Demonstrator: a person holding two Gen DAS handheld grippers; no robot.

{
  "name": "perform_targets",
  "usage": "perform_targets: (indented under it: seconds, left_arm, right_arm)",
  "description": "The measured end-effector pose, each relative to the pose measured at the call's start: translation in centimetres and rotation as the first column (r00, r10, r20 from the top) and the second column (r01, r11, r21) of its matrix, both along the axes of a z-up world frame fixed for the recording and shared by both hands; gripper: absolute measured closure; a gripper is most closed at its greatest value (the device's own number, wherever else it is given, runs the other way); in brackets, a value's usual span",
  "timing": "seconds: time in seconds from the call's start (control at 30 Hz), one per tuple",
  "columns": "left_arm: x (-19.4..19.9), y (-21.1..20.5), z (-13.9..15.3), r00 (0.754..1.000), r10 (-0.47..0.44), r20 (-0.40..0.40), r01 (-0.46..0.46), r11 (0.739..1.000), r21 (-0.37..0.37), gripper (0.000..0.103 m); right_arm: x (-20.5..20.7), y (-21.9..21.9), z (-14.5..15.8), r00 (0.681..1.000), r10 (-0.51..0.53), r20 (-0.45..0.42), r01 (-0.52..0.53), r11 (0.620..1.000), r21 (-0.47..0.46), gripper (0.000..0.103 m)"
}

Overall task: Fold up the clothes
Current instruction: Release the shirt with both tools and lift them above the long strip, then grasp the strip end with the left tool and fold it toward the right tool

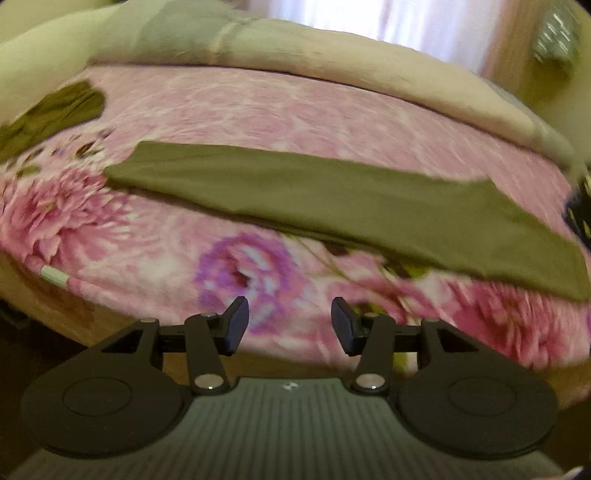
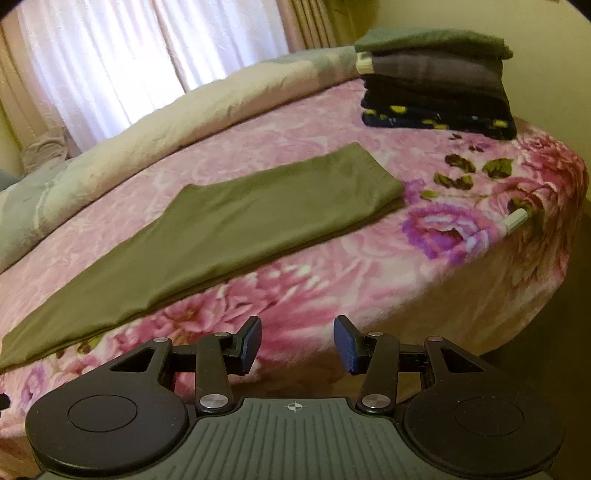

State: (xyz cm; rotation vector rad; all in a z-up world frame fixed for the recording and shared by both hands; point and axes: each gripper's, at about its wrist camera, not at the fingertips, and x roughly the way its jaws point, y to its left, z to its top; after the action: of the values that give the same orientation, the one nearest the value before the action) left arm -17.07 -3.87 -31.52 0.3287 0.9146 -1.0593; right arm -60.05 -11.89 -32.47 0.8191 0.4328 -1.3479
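The olive garment [image 1: 332, 199] is laid lengthwise across the bed [image 1: 240, 110], ahead of both hand-held grippers, left [image 1: 290, 325] and right [image 2: 297, 343], each seen open and empty.

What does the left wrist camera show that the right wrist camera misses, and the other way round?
Only the left wrist view shows a crumpled olive garment at the far left of the bed and the open, empty left gripper. Only the right wrist view shows the whole stack of folded clothes near the bed's far corner and the open, empty right gripper. Both show the long olive garment lying flat on the pink floral blanket, the pale duvet behind it, and the curtains.
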Motion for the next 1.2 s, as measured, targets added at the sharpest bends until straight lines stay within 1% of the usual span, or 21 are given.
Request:
perform_targets:
  seconds: [0.07,0.13,0.2,0.3,0.33,0.37,0.4,0.47,0.53,0.57,0.63,0.73,0.83,1.0,1.07,1.2]
  left_arm:
    - [2.8,-0.1,0.0,0.994,0.069,-0.090,-0.072,0.997,-0.034,0.058]
    - [5.4,0.0,0.0,0.975,0.135,-0.177,-0.149,0.986,-0.070,0.058]
    - [8.2,0.1,-0.3,0.943,0.200,-0.265,-0.234,0.966,-0.105,0.058]
    - [11.4,0.1,-1.2,0.895,0.275,-0.352,-0.337,0.933,-0.128,0.057]
    - [12.4,0.0,-1.7,0.877,0.298,-0.376,-0.367,0.922,-0.126,0.057]
    - [13.3,-0.1,-2.2,0.859,0.319,-0.401,-0.396,0.910,-0.124,0.057]
    - [14.3,-0.2,-3.0,0.836,0.342,-0.428,-0.427,0.897,-0.117,0.057]
    - [16.0,-0.4,-4.4,0.789,0.384,-0.479,-0.484,0.869,-0.102,0.057]
    - [17.6,-0.6,-5.6,0.747,0.418,-0.517,-0.535,0.840,-0.093,0.057]
    - [18.3,-0.6,-6.1,0.728,0.434,-0.530,-0.559,0.824,-0.092,0.057]
    - [19.5,-0.9,-7.0,0.703,0.469,-0.534,-0.595,0.799,-0.081,0.058]
    - [20.9,-1.3,-8.0,0.674,0.493,-0.549,-0.636,0.766,-0.093,0.061]
    - [21.4,-1.9,-9.0,0.646,0.482,-0.591,-0.660,0.742,-0.116,0.063]
    - [21.3,-2.7,-10.3,0.627,0.461,-0.628,-0.689,0.704,-0.171,0.063]
    - [21.3,-2.9,-10.7,0.618,0.459,-0.638,-0.701,0.690,-0.183,0.063]
    - [21.4,-3.7,-11.0,0.614,0.459,-0.643,-0.714,0.671,-0.203,0.063]
  right_arm:
    - [-0.4,-0.7,0.0,1.000,0.006,0.008,-0.006,1.000,0.005,0.056]
    - [-0.7,-1.6,0.1,0.999,0.013,0.042,-0.014,1.000,0.010,0.056]
    - [-0.9,-2.6,0.1,0.994,0.021,0.106,-0.023,1.000,0.020,0.056]
    - [-0.6,-4.3,-0.4,0.971,0.015,0.237,-0.027,0.998,0.048,0.056]
    - [-0.5,-4.9,-0.5,0.960,0.009,0.280,-0.027,0.998,0.058,0.050]
    - [-0.3,-5.3,-0.7,0.949,-0.002,0.317,-0.019,0.998,0.064,0.026]
    - [-0.1,-5.7,-0.8,0.936,-0.013,0.351,-0.012,0.998,0.069,0.019]
    - [0.4,-6.3,-1.1,0.920,-0.014,0.391,-0.013,0.998,0.066,0.019]
    - [1.1,-6.9,-1.2,0.921,-0.013,0.389,-0.020,0.997,0.080,0.019]
    - [1.3,-7.2,-1.3,0.921,-0.017,0.390,-0.017,0.996,0.085,0.019]
    - [1.7,-7.8,-1.7,0.919,-0.033,0.394,-0.007,0.995,0.102,0.019]
    - [2.3,-8.8,-2.2,0.924,-0.054,0.378,0.006,0.992,0.128,0.019]
    - [2.8,-9.7,-2.7,0.932,-0.067,0.355,0.015,0.989,0.149,0.019]
    - [3.4,-11.0,-3.5,0.941,-0.077,0.329,0.020,0.984,0.175,0.019]
    - [3.6,-11.4,-3.8,0.943,-0.077,0.325,0.018,0.983,0.181,0.019]
    - [3.9,-12.3,-4.4,0.945,-0.072,0.319,0.009,0.981,0.194,0.019]
